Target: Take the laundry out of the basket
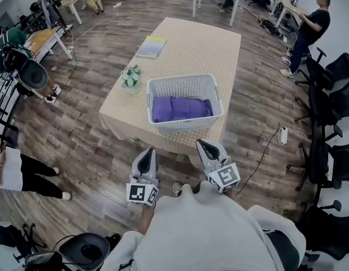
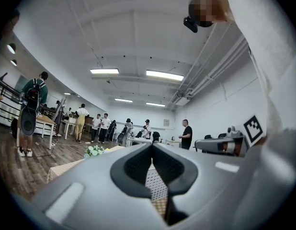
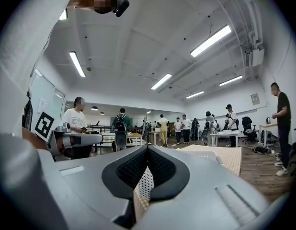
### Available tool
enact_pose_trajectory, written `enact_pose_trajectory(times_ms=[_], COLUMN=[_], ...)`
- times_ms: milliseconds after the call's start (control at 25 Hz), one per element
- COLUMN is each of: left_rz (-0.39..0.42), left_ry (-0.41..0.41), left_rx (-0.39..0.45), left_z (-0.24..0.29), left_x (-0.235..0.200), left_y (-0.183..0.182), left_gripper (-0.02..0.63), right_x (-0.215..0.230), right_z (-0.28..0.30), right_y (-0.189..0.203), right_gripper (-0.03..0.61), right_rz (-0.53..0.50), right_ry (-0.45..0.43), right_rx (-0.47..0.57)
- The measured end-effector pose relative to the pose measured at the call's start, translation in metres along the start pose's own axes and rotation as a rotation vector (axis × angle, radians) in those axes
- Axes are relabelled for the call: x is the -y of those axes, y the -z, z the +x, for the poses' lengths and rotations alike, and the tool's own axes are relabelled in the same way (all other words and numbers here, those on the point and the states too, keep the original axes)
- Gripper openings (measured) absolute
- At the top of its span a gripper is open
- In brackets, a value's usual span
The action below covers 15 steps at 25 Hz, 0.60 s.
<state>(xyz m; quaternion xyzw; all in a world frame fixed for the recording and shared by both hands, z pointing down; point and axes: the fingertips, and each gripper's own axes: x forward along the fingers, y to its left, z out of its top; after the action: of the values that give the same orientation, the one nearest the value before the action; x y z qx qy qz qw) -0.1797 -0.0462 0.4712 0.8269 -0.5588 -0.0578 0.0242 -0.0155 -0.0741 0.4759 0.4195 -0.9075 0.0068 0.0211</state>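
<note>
A white mesh laundry basket (image 1: 184, 87) stands on the near end of a beige table (image 1: 219, 44). Folded purple laundry (image 1: 181, 108) lies inside it. I hold both grippers up close to my body, short of the table's near edge. My left gripper (image 1: 145, 161) points at the basket's left corner, and its tips (image 2: 151, 145) meet with nothing between them. My right gripper (image 1: 207, 150) is shut and empty as well, tips (image 3: 147, 147) together. A strip of the basket's mesh (image 3: 144, 183) shows behind its pads.
A small pot of white flowers (image 1: 131, 76) stands left of the basket, and a yellow-edged book (image 1: 152, 46) lies farther back. Office chairs (image 1: 327, 123) line the right side. A seated person's legs (image 1: 33, 179) are at the left, and other people stand at the far desks.
</note>
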Motion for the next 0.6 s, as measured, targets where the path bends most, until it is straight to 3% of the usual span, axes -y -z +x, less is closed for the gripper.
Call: enact_pose_trajectory(times_ms=[320,600], left_rz=[-0.027,-0.022], left_ry=[0.029,0.012], left_rx=[-0.035,-0.061], left_z=[0.016,0.042], left_x=[0.0,-0.021], left_y=[0.013,0.022], left_gripper=[0.011,0.011], right_x=[0.024,0.039], right_z=[0.0,0.027], right_y=[0.013,0.019], right_gripper=[-0.002,-0.001], right_rz=[0.02,0.044], right_ry=[0.067,0.058], right_rx=[-0.037,-0.04])
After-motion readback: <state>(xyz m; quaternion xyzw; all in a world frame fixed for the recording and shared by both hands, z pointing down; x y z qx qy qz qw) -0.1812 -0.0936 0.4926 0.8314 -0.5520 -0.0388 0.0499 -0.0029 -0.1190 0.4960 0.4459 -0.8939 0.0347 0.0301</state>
